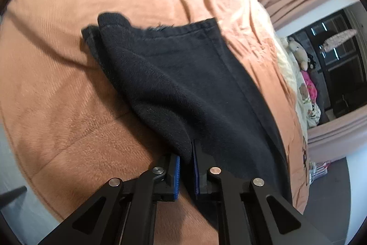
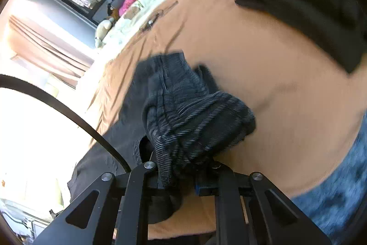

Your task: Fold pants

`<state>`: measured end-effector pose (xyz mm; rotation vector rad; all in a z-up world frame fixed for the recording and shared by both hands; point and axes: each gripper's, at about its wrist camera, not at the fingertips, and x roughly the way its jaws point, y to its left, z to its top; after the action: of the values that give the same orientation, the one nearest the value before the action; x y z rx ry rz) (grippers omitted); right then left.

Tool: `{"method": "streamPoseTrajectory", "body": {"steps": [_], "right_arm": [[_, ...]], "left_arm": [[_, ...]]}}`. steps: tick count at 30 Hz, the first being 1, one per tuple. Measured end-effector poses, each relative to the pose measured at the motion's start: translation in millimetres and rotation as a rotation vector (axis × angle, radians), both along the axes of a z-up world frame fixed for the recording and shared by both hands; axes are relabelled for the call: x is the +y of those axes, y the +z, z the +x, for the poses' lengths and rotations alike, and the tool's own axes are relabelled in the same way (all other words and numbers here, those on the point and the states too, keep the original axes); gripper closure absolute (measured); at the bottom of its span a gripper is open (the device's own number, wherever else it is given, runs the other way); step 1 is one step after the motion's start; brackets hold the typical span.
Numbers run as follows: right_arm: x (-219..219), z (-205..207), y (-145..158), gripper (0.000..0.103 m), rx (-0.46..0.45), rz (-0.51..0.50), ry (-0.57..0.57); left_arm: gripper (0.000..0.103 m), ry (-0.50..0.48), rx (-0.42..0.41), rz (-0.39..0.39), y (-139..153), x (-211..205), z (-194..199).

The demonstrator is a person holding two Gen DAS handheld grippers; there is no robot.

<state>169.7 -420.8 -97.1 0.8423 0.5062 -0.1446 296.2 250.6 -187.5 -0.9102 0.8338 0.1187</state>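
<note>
A bed [image 1: 68,95] with a soft peach-brown cover fills most of both views, and the dark pants [image 1: 183,84] lie on it. In the left wrist view they take up the centre of the frame, their long axis running from the bunched end at upper left down to the lower right, where they pass between the fingers. The far edge near the upper middle shows a stitched hem. In the right wrist view the ribbed, gathered waistband [image 2: 195,116] sits at the centre of the frame, heaped rather than flat.

The cloth looks soft, limp and fairly thick, probably light enough to lift by an edge; it will sag and drape, so hems, waistband and corners are the sensible places to pinch.

The left gripper [image 1: 187,167] has its blue-padded fingers [image 1: 176,176] drawn nearly together, pinching a fold of the pants at lower centre. The right gripper [image 2: 183,176] is likewise nearly closed, with the ribbed waistband clamped between its fingers at lower centre, though the cloth hides the pads themselves.
</note>
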Motion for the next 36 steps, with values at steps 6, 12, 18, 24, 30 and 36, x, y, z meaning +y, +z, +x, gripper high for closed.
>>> {"method": "streamPoseTrajectory", "body": {"steps": [6,12,18,24,30,36], "right_arm": [[4,11,-9,0.092,0.04,-0.031,-0.015],[16,13,-16,0.075,0.075,0.002,0.008],[13,-7,8,0.054,0.09,-0.018,-0.032],[29,-35,23,0.054,0.072,-0.068,-0.061],[55,-46,49,0.054,0.034,-0.155,-0.063],[88,-34,71,0.054,-0.002,-0.219,0.002]], "left_arm": [[0.091,-0.015,-0.018,-0.019,5,7,-5],[0.063,0.017,0.014,-0.017,-7,24,3],[0.063,0.033,0.0,-0.041,-9,44,15],[0.063,0.068,-0.023,-0.059,-12,67,31],[0.095,0.059,-0.013,-0.013,-8,77,46],[0.099,-0.006,-0.103,-0.009,32,79,50]]}}
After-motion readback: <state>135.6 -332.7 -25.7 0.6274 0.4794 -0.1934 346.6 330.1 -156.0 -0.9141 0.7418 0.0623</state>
